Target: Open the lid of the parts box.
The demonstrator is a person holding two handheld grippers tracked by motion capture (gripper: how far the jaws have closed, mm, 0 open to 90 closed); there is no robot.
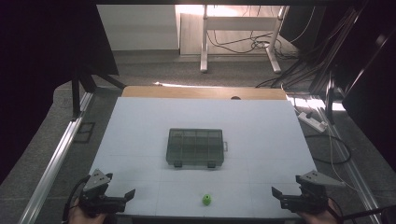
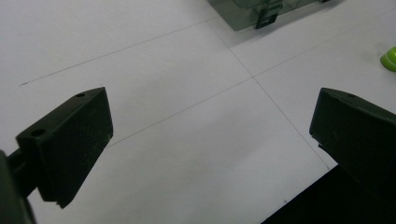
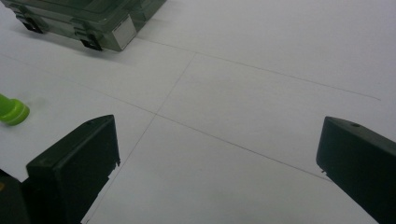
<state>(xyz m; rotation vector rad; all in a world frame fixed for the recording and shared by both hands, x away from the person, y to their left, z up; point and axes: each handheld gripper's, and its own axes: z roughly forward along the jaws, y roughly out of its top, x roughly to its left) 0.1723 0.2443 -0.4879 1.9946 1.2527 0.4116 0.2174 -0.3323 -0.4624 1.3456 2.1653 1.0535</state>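
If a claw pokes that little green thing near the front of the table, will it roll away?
Probably. The little green thing looks rounded in the right gripper view, so a nudge could send it rolling over the smooth white table. It seems small and likely light. Nothing stands close by to stop it; the grey box sits farther back.

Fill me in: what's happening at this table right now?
Nothing is being handled yet. A person holds the left gripper and the right gripper low at the near corners of the white table, both with jaws wide apart and holding nothing. A closed, smoky translucent compartment box sits mid-table with its latches toward the person. A small green object lies near the front edge between the grippers, apart from the box.
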